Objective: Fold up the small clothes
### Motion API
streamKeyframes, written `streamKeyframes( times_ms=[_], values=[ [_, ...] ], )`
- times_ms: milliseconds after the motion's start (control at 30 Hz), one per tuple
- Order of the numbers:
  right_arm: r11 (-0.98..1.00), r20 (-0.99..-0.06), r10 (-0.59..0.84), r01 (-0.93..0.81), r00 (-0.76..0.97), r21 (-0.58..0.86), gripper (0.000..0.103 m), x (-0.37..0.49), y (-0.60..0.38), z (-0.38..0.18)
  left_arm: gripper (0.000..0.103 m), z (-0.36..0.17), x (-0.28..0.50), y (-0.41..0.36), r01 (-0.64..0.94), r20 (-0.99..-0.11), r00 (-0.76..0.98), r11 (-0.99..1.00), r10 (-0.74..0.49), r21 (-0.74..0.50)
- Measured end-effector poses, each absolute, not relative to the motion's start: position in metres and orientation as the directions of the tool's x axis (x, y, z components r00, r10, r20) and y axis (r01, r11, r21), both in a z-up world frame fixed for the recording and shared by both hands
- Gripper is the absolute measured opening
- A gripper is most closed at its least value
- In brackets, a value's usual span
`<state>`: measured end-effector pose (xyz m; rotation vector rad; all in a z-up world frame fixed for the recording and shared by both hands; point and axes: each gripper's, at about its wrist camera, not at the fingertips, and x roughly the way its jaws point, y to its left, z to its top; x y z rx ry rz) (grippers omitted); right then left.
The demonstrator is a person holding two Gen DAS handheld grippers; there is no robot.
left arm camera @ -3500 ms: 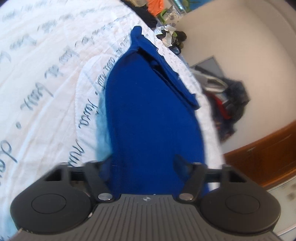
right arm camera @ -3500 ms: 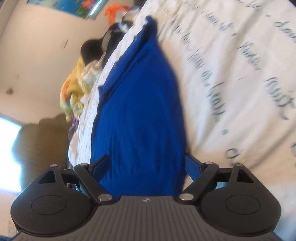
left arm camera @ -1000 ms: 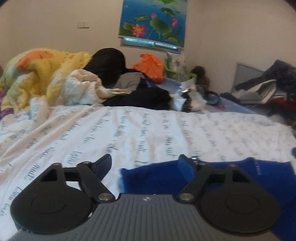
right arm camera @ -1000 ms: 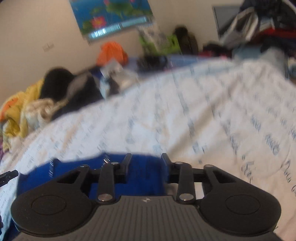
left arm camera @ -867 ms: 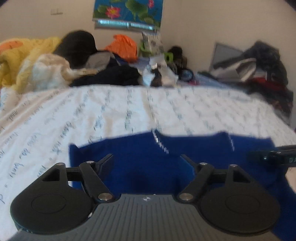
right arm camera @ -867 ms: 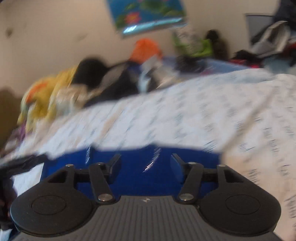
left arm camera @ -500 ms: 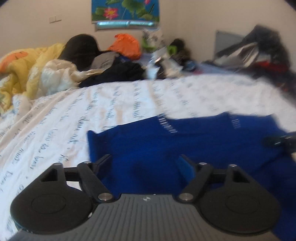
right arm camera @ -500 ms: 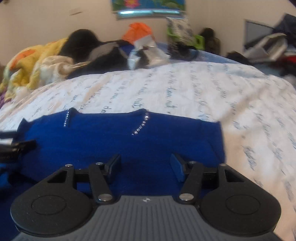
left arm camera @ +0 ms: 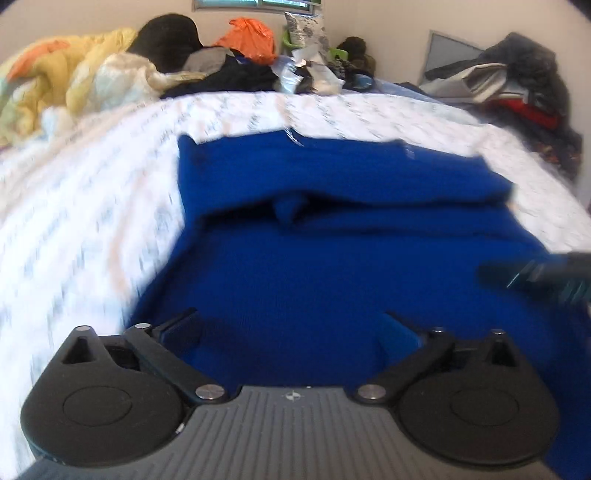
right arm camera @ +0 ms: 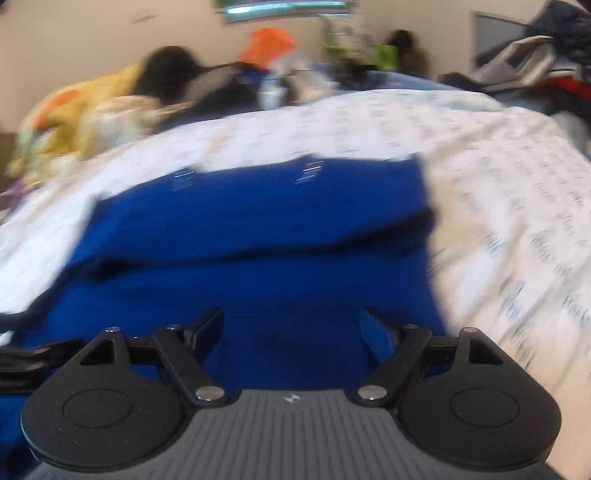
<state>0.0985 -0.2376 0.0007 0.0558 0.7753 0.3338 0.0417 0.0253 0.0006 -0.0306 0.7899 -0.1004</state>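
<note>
A blue knit garment (left arm camera: pixel 332 258) lies spread on the white printed bedspread (left arm camera: pixel 92 206), its far part folded over the near part in a band. It also shows in the right wrist view (right arm camera: pixel 258 266). My left gripper (left arm camera: pixel 291 326) is open and empty over the garment's near left part. My right gripper (right arm camera: pixel 293 330) is open and empty over its near right part. The tip of the right gripper shows at the right edge of the left wrist view (left arm camera: pixel 535 275).
A yellow quilt (left arm camera: pixel 55 77), black and orange clothes (left arm camera: pixel 251 33) and clutter pile up at the bed's far end. A heap of clothes (left arm camera: pixel 524 85) stands at the far right. The bedspread in the right wrist view (right arm camera: pixel 517 184) extends to the right.
Both grippers have pulled back toward the near side and tilted down. More of the blue garment now shows, with its folded band lying across it. Both grippers stay open.
</note>
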Motion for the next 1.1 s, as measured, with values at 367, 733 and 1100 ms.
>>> streamKeyframes(
  times_ms=[367, 733, 1100],
  values=[
    [0.971, -0.646, 0.212, -0.233, 0.734, 0.054, 0.103, -0.007, -0.25, -0.025, 0.103, -0.013, -0.029, 0.019, 0.037, -0.649, 0.76, 0.999, -0.015, 0.021],
    [0.972, -0.643, 0.21, -0.23, 0.736, 0.055, 0.103, -0.009, -0.248, -0.026, 0.103, -0.014, -0.035, 0.015, 0.037, -0.647, 0.762, 0.999, -0.015, 0.02],
    [0.971, -0.643, 0.212, -0.231, 0.736, 0.055, 0.103, -0.008, -0.249, -0.026, 0.103, -0.014, -0.034, 0.015, 0.037, -0.647, 0.763, 0.999, -0.015, 0.02]
  ],
)
